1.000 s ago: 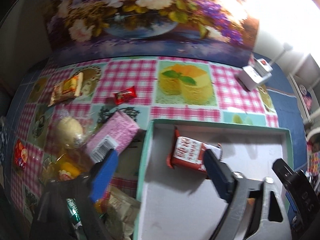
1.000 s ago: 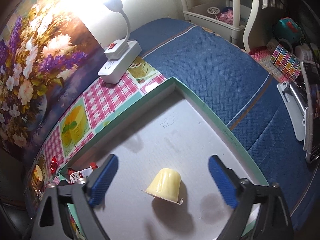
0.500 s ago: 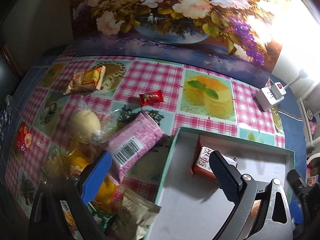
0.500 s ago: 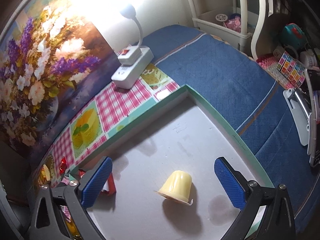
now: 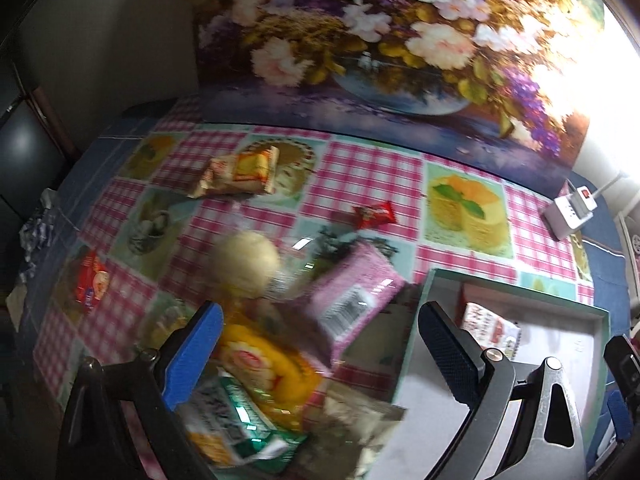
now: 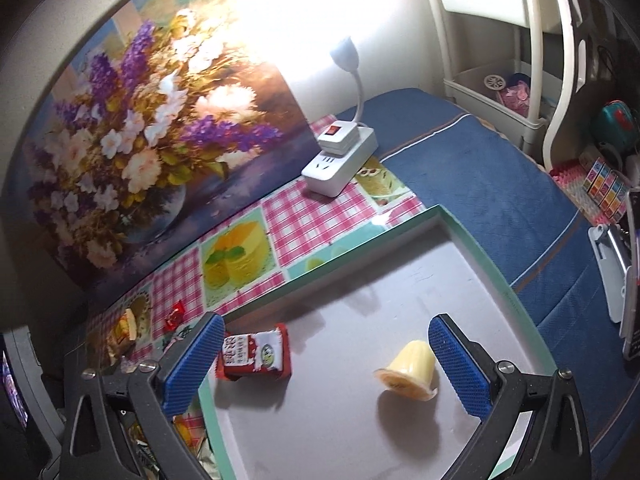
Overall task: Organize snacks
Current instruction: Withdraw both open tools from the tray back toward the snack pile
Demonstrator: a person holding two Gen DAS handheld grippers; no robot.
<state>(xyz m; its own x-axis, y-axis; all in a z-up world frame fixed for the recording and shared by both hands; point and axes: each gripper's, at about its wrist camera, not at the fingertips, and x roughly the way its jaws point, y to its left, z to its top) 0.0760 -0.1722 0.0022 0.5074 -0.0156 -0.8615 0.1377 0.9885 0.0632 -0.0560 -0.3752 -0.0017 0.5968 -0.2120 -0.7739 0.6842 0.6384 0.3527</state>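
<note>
A green-rimmed box (image 6: 404, 226) with a grey floor holds a red-and-white snack pack (image 6: 256, 354) and a yellow jelly cup (image 6: 410, 368) on its side. The box (image 5: 516, 292) and the pack (image 5: 490, 326) also show in the left wrist view. My right gripper (image 6: 324, 364) is open and empty above the box floor. My left gripper (image 5: 320, 352) is open and empty above a pile of snacks left of the box: a pink pack (image 5: 352, 300), a yellow pack (image 5: 260, 364), a round bun (image 5: 246, 264) and a green-and-white pack (image 5: 236, 420).
On the checked cloth lie a small red candy (image 5: 374, 214), an orange wafer pack (image 5: 244, 172) and a red pack (image 5: 92, 282) at the left edge. A flower painting (image 5: 400, 40) stands behind. A white power strip (image 6: 340, 160) sits at the back right.
My left gripper has swung left, from over the box to over the snack pile. My right gripper has pulled back and left, so the red-and-white pack now shows in its view.
</note>
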